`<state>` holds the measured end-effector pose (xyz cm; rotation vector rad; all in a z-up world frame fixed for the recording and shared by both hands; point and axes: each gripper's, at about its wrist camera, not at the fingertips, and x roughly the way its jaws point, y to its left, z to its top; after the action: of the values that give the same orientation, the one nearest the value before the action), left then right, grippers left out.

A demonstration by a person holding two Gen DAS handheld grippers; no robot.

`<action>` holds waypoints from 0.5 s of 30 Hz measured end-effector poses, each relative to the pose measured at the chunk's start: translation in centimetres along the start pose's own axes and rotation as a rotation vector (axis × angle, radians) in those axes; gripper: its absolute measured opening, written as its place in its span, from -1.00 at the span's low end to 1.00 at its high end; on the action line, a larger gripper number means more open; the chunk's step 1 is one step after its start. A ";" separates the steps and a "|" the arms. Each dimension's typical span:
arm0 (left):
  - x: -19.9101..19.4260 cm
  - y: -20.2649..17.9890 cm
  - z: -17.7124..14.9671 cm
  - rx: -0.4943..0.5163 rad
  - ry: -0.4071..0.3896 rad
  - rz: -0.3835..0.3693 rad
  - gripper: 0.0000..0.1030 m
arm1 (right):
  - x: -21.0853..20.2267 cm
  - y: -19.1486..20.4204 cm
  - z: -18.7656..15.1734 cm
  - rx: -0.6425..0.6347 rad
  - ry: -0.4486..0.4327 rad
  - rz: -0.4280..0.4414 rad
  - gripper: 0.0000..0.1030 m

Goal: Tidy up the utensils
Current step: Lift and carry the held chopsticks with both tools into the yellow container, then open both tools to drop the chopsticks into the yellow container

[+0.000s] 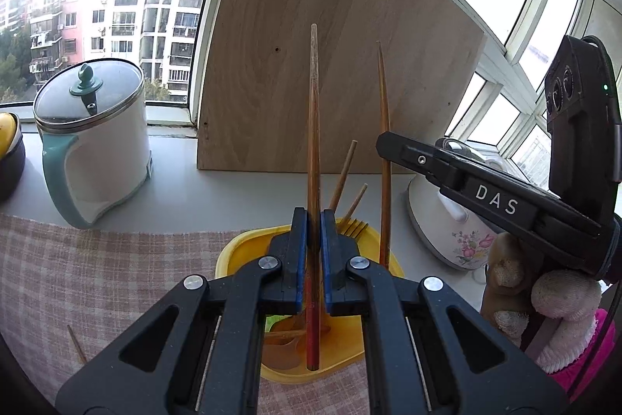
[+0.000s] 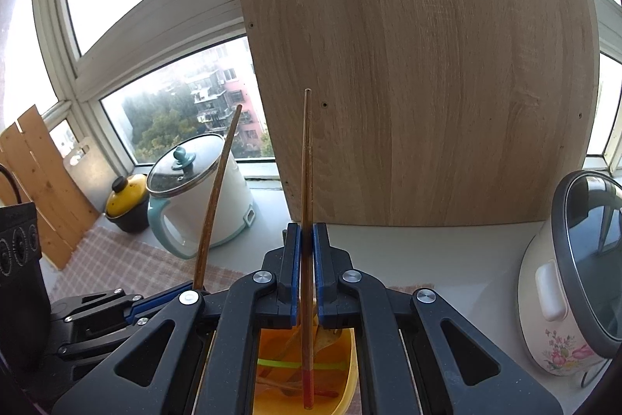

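Note:
My left gripper (image 1: 314, 220) is shut on a brown chopstick (image 1: 313, 127) with a red lower end, held upright over the yellow utensil holder (image 1: 233, 251). My right gripper (image 2: 307, 236) is shut on a second chopstick (image 2: 307, 158), also upright, with its red end down inside the yellow holder (image 2: 350, 368). The right gripper (image 1: 486, 193) shows in the left wrist view beside its chopstick (image 1: 384, 150). The left chopstick (image 2: 217, 189) shows in the right wrist view. A yellow fork (image 1: 352, 226) and other wooden utensils (image 1: 344, 177) stand in the holder.
A white and teal electric pot (image 1: 93, 139) stands at the left, a flowered rice cooker (image 2: 563, 282) at the right. A wooden board (image 2: 420, 84) leans against the window. A checked cloth (image 1: 97, 267) covers the counter, with a stick (image 1: 76, 343) lying on it. A yellow-lidded pot (image 2: 126, 201) stands far left.

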<state>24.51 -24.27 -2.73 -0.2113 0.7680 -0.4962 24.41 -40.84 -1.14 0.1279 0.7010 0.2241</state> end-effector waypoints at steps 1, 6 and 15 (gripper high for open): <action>0.0 0.0 -0.1 -0.002 -0.001 -0.001 -0.91 | 0.1 -0.1 -0.1 0.004 0.001 0.001 -0.90; 0.3 0.1 -0.5 -0.004 -0.001 0.003 -0.91 | 0.4 -0.4 -0.8 0.016 0.013 0.005 -0.90; -0.1 -0.1 -1.3 0.004 0.003 0.007 -0.91 | 0.4 -0.5 -1.7 0.021 0.037 0.004 -0.90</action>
<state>23.50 -24.31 -3.57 -0.2044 0.7702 -0.4912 23.63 -41.14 -2.79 0.1452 0.7400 0.2231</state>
